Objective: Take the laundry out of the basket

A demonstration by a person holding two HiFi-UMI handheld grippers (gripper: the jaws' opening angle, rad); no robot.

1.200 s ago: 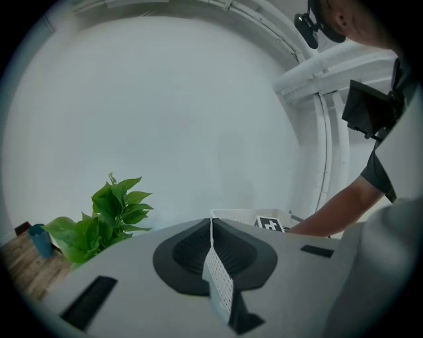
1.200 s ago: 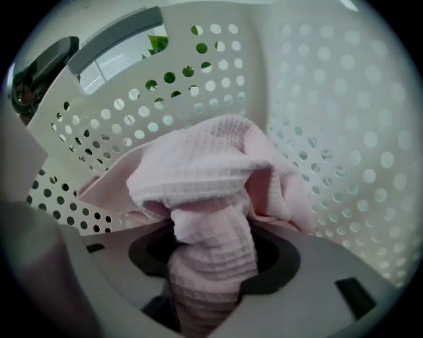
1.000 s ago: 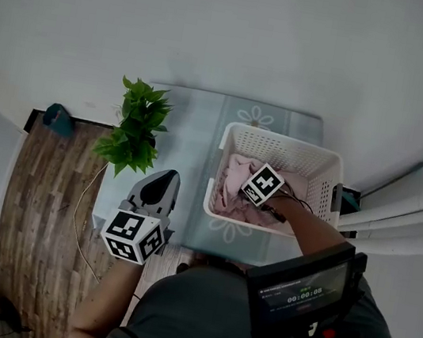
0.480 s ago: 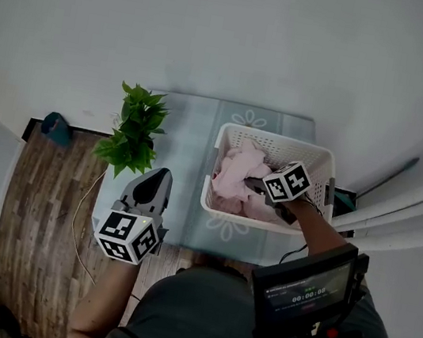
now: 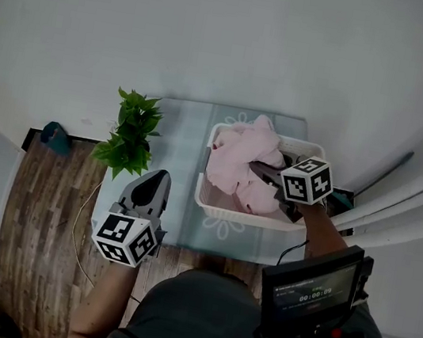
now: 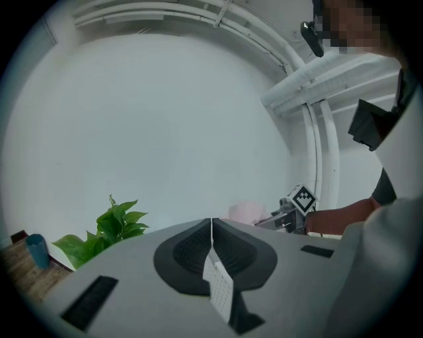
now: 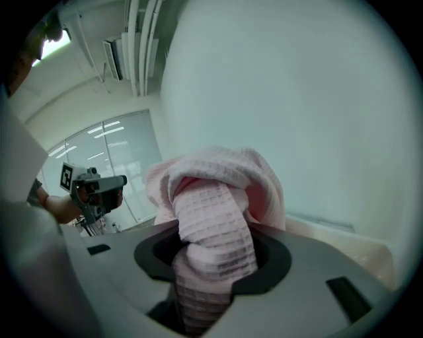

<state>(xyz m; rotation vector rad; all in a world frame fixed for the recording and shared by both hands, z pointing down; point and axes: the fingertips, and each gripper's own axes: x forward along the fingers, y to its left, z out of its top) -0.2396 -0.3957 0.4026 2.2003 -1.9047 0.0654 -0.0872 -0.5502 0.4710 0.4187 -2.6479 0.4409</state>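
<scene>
A white slatted laundry basket [image 5: 213, 205] stands on a pale patterned mat [image 5: 189, 132]. My right gripper [image 5: 263, 171] is shut on a pink waffle-weave cloth [image 5: 238, 156] and holds it up above the basket, so the cloth hangs over the basket's middle. In the right gripper view the pink cloth [image 7: 215, 224] fills the gap between the jaws, bunched and draped over them. My left gripper [image 5: 154, 187] hovers left of the basket over the mat's edge, jaws shut with nothing between them. The left gripper view shows its closed jaws [image 6: 211, 228] and the right gripper [image 6: 291, 211] beyond.
A green potted plant [image 5: 132, 139] stands at the mat's left edge, close to my left gripper. Wood flooring [image 5: 40, 208] lies to the left, with a teal object [image 5: 54, 138] on it. White pipes [image 5: 420, 215] run along the wall at right. A cable [image 5: 82, 223] trails across the floor.
My right gripper has risen out of the basket toward the right, pulling the pink cloth up with it. The left gripper has barely moved.
</scene>
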